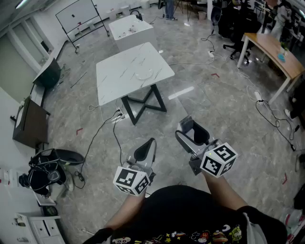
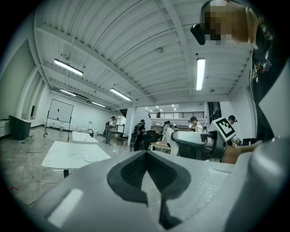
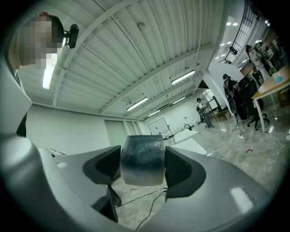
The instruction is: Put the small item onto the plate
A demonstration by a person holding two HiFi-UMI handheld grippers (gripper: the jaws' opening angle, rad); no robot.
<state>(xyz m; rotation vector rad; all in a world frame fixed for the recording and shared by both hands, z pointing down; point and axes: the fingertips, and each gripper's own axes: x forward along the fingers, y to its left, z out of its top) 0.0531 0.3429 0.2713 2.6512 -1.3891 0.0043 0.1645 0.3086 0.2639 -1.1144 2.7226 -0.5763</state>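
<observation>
The left tool [image 2: 146, 154] is pressed together, its two dark ribbed pads meeting with nothing between them. The right tool [image 3: 142, 166] is pinching the small dark grey rounded block with a dimpled surface [image 3: 141, 154], one pad on each of its sides; the block fills the gap and stands a little above the pad tops. In the head view both tools are held in the air close to the person's body, over the grey polished stone floor [image 1: 224, 114], with the right one slightly ahead of the left. The round white plate [image 2: 92, 159] lies on the white marble-patterned square worktop with black crossed legs [image 1: 119, 83], well apart from both tools and ahead of them to the left. The worktop looks bare apart from the plate. A second white table [image 1: 131, 26] stands beyond it, and a wheeled whiteboard [image 1: 78, 14] stands farther left. A wooden desk with white legs [image 1: 271, 45] is at the right edge, and black cables [image 1: 102, 128] trail over the floor from under the worktop.
</observation>
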